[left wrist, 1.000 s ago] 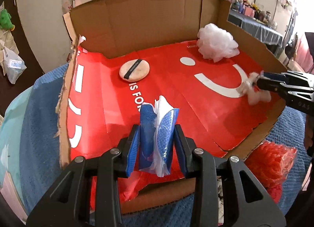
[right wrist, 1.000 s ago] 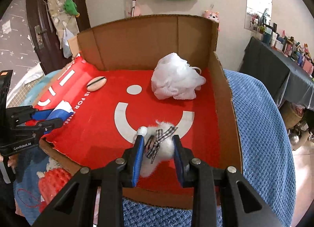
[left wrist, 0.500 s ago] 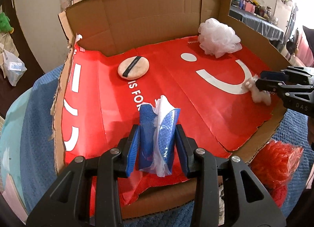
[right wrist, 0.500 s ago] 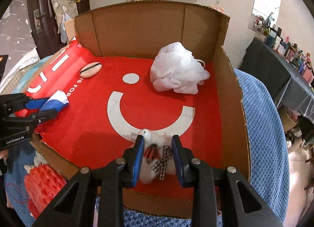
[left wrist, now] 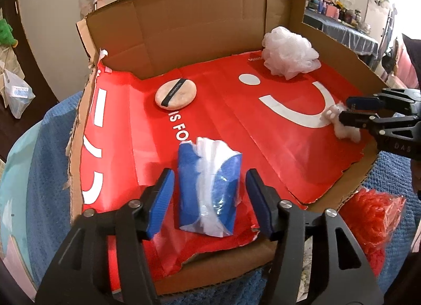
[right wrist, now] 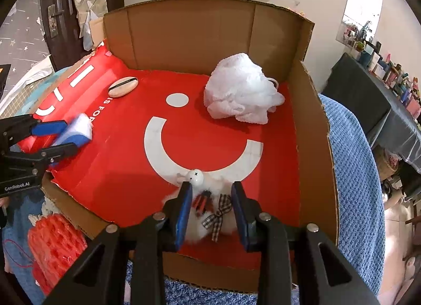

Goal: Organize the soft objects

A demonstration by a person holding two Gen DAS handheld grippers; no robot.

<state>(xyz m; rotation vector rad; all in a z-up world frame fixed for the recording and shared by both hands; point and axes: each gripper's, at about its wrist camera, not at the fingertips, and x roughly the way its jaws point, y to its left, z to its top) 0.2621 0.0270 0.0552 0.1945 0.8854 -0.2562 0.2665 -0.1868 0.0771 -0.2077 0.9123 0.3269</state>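
Left wrist view puts the blue-and-white wrapped sponge [left wrist: 209, 186] at lower centre, lying on the red liner [left wrist: 223, 120] near the front edge of the cardboard box [left wrist: 197, 28]. The left gripper [left wrist: 210, 199] has its jaws opening, with a clear gap on both sides of the sponge, so nothing presses on it. In the right wrist view, at lower centre, the white fluffy toy [right wrist: 210, 207] with a checked bow rests on the liner near the box's front wall. The right gripper [right wrist: 211, 210] is opening as well; its left pad seems to brush the fur and the right pad stands just clear, so I judge the toy released.

Further back, a round powder puff [left wrist: 175, 93] sits left of centre and a white mesh bath pouf [left wrist: 288, 56] fills the upper right corner of the box. Outside the box, at lower right in the left view, a red knitted bundle [left wrist: 373, 215] lies on the blue blanket [left wrist: 47, 160], probably still to be sorted.

To finish this step well, both sets of jaws should spread until no pad touches, then lift straight back along the fingers. Fur or plastic wrap could snag a pad and drag either of the 2 items out of place, so a slow retreat is safer.
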